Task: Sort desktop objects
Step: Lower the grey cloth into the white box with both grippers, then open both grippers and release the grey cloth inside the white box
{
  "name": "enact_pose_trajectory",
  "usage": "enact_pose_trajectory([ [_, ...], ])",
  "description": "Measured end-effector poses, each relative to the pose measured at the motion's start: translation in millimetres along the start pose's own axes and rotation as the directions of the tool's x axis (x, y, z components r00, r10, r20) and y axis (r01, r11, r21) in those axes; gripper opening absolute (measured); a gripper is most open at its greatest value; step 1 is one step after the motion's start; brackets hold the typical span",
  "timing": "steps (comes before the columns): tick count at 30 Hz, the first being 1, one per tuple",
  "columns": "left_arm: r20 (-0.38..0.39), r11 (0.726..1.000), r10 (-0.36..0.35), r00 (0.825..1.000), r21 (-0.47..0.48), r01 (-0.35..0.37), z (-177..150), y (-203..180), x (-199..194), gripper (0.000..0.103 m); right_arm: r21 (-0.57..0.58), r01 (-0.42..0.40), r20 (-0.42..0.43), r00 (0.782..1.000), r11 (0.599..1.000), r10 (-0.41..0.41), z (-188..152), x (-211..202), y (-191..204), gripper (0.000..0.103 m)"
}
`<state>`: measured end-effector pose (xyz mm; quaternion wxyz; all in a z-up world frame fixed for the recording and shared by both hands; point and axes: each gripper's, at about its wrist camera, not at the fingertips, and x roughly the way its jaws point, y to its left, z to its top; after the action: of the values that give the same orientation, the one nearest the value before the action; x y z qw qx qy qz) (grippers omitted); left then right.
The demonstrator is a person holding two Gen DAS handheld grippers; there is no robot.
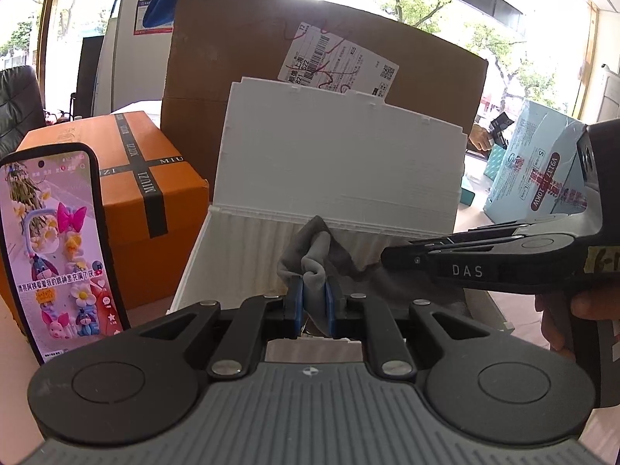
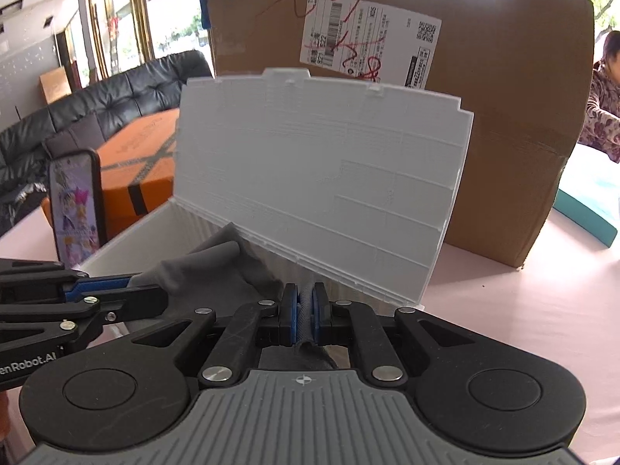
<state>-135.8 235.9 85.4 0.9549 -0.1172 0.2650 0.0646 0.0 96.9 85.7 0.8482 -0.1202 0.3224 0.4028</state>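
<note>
A grey cloth (image 1: 321, 255) hangs over the open white box (image 1: 193, 271), whose lid (image 1: 341, 166) stands upright behind it. My left gripper (image 1: 314, 302) is shut on one bunched end of the cloth. The right gripper, seen from the side in the left wrist view, reaches in from the right and pinches the cloth's other end. In the right wrist view my right gripper (image 2: 306, 310) is shut on a fold of the grey cloth (image 2: 217, 267), above the white box (image 2: 128, 244) and in front of its lid (image 2: 317, 178). The left gripper's fingers (image 2: 100, 285) hold the cloth at the left.
A big cardboard box (image 1: 240, 77) stands behind the white box. An orange box (image 1: 131, 178) and a lit phone (image 1: 58, 248) propped upright are at the left. A light blue carton (image 1: 542, 166) lies at the right. A pink tablecloth (image 2: 523, 329) covers the table. A person (image 2: 604, 97) sits at the far right.
</note>
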Motion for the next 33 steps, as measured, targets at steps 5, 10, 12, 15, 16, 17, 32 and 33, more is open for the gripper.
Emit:
enact_pose_trajectory([
  [5, 0.021, 1.000, -0.011, 1.000, 0.024, 0.010, -1, -3, -3, 0.034, 0.004, 0.006, -0.023, 1.000, 1.000, -0.006, -1, 4, -2, 0.007],
  [10, 0.162, 0.995, -0.100, 0.982, -0.004, 0.102, 1, 1, -22, 0.086, 0.031, -0.030, -0.023, 0.999, 0.999, 0.031, 0, -1, -2, 0.032],
  [12, 0.215, 0.992, -0.128, 0.968, 0.019, 0.127, 2, 0, -31, 0.095, 0.023, -0.046, -0.004, 0.999, 0.999, 0.046, 0, -6, 1, 0.060],
  [15, 0.232, 0.987, -0.163, 0.959, 0.024, 0.162, 3, 1, -32, 0.103, -0.016, -0.042, 0.017, 0.999, 0.999, 0.043, -1, -13, 9, 0.079],
  [16, 0.224, 0.985, -0.173, 0.959, 0.015, 0.174, 3, 1, -30, 0.103, -0.033, -0.034, 0.020, 0.999, 0.999, 0.034, -2, -13, 12, 0.079],
  [17, 0.215, 0.982, -0.183, 0.959, 0.006, 0.186, 3, 2, -27, 0.103, -0.044, -0.025, 0.019, 0.999, 0.999, 0.026, -2, -14, 14, 0.079],
  [32, 0.139, 0.951, -0.285, 0.948, -0.083, 0.298, 4, 16, -5, 0.103, -0.043, 0.013, 0.066, 0.998, 0.999, -0.010, -10, -34, 5, 0.079],
  [33, 0.138, 0.950, -0.286, 0.948, -0.085, 0.299, 3, 16, -4, 0.103, -0.041, 0.013, 0.069, 0.998, 0.999, -0.010, -11, -36, 4, 0.079],
])
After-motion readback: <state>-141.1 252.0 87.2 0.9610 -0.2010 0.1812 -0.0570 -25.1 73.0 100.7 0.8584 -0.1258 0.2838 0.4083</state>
